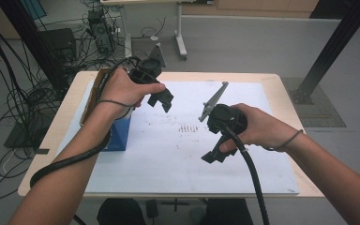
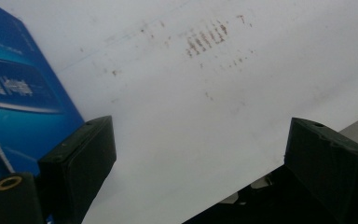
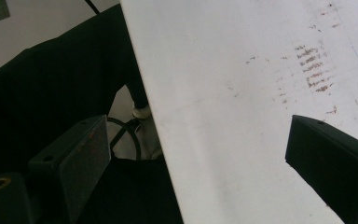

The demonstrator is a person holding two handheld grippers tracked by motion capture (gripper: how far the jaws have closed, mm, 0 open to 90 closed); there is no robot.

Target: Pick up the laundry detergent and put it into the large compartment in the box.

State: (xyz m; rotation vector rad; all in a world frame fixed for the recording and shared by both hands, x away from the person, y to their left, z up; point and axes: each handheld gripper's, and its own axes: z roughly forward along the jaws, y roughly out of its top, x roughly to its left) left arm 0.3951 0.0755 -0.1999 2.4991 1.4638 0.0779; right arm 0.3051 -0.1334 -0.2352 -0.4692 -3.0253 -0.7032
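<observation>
My left gripper (image 1: pixel 161 99) hangs above the back left of the white sheet (image 1: pixel 168 159), held in a hand, jaws pointing down and to the right. Its own view shows the left gripper (image 2: pixel 200 140) open, with bare sheet between the jaws. A blue box (image 1: pixel 120 133) (image 2: pixel 14 93) stands on the sheet just left of it. My right gripper (image 1: pixel 217 154) hovers over the middle right of the sheet, tilted toward the near edge. Seen along its own jaws, the right gripper (image 3: pixel 198 135) is open and holds nothing.
Brown smudges (image 1: pixel 187 129) (image 2: pixel 207 37) (image 3: pixel 314 67) mark the sheet's middle. A cardboard piece (image 1: pixel 93 93) lies at the table's left edge. Black cables (image 1: pixel 255 187) trail from both grippers. Beyond the table's near edge are the person's dark clothes (image 3: pixel 51 84).
</observation>
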